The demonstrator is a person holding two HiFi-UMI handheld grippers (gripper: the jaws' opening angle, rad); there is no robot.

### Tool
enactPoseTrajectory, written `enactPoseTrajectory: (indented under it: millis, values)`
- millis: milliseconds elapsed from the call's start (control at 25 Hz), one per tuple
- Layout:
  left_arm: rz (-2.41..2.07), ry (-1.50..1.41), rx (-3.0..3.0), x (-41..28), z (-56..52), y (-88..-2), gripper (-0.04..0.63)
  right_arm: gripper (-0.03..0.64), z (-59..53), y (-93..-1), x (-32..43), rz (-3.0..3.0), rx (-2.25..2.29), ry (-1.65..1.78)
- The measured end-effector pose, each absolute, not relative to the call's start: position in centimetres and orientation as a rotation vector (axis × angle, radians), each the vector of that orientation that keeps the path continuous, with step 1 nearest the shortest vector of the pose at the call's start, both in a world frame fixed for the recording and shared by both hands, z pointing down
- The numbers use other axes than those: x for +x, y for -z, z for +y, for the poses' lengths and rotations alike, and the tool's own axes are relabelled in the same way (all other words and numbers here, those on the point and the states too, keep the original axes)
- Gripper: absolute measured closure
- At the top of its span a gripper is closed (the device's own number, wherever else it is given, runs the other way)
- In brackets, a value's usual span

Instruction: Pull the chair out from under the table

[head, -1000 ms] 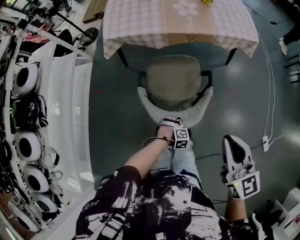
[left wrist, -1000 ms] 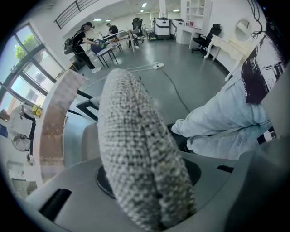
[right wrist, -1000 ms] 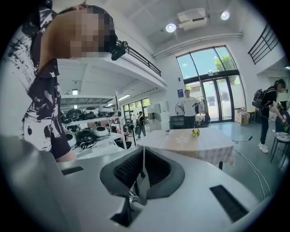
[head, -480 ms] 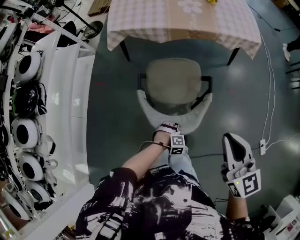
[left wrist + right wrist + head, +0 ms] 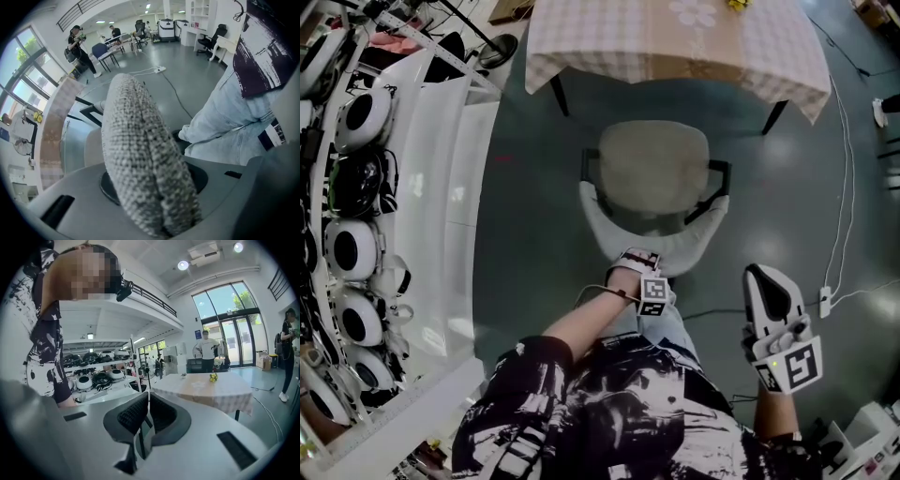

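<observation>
— What's the left gripper (image 5: 639, 259) doing?
— It points down, pinching the top of the chair's (image 5: 652, 169) knitted backrest (image 5: 140, 154). The seat lies just beyond it, the table (image 5: 675, 42) farther on.
— And the right gripper (image 5: 146, 404)?
— Off beside it, well apart from the chair, jaws pressed together on nothing.

Left gripper (image 5: 639, 262) pointing down, clamped; right gripper (image 5: 767, 281) level, closed.

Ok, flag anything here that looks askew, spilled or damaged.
Nothing stands out. The chair stands upright, clear of the table, its backrest clamped in the left tongs. The tablecloth lies flat, and the power strip sits on the floor apart from the chair.
</observation>
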State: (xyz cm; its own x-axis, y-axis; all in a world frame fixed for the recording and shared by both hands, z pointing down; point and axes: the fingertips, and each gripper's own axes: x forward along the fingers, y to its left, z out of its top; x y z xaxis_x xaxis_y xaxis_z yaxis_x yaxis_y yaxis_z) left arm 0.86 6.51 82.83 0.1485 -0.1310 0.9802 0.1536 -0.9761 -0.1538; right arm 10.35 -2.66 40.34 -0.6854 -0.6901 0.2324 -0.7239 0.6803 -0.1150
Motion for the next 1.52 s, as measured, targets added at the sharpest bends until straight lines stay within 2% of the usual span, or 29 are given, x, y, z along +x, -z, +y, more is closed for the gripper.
enactPoseTrajectory:
  millis: [320,560,720,760,920,960,1000,1120,1280,1440,1520]
  values:
    - [-0.006,1.915,-2.201,0.7,6.8,-83.0,0.434,0.604,-2.8,-40.2,9.7,-2.725,1.151,-0.291]
    - [0.127,1.778,-2.247,0.5,5.4,-81.0,0.362,0.604,-3.1,-39.5,9.2,-2.737,1.148,-0.275]
    - [0.271,1.739,-2.351,-1.6,4.8,-77.4,0.400,0.604,-3.3,-38.8,8.9,-2.750,1.149,-0.261]
    - [0.308,1.730,-2.380,-2.4,4.9,-76.2,0.374,0.604,-3.4,-38.6,8.8,-2.756,1.150,-0.258]
    - [0.489,1.638,-2.463,-4.9,5.1,-70.3,0.368,0.604,-3.8,-37.3,8.2,-2.781,1.147,-0.239]
    - [0.557,1.602,-2.462,-5.5,4.6,-68.5,0.399,0.604,-3.9,-36.9,8.1,-2.790,1.147,-0.231]
    - [0.637,1.554,-2.461,-6.1,3.7,-66.3,0.486,0.604,-4.2,-36.5,7.9,-2.799,1.146,-0.224]
    - [0.905,1.350,-2.499,-7.5,-0.3,-58.2,0.488,0.604,-4.8,-35.3,7.3,-2.828,1.141,-0.205]
    - [1.228,0.914,-2.600,-8.9,-5.4,-45.0,0.489,0.604,-5.1,-33.2,5.8,-2.870,1.124,-0.146]
    - [1.320,0.401,-2.636,-9.9,-7.2,-32.6,0.495,0.604,-5.1,-30.6,4.2,-2.903,1.109,-0.097]
    - [1.324,0.248,-2.629,-10.1,-7.2,-28.3,0.508,0.604,-5.2,-29.3,3.5,-2.921,1.103,-0.066]
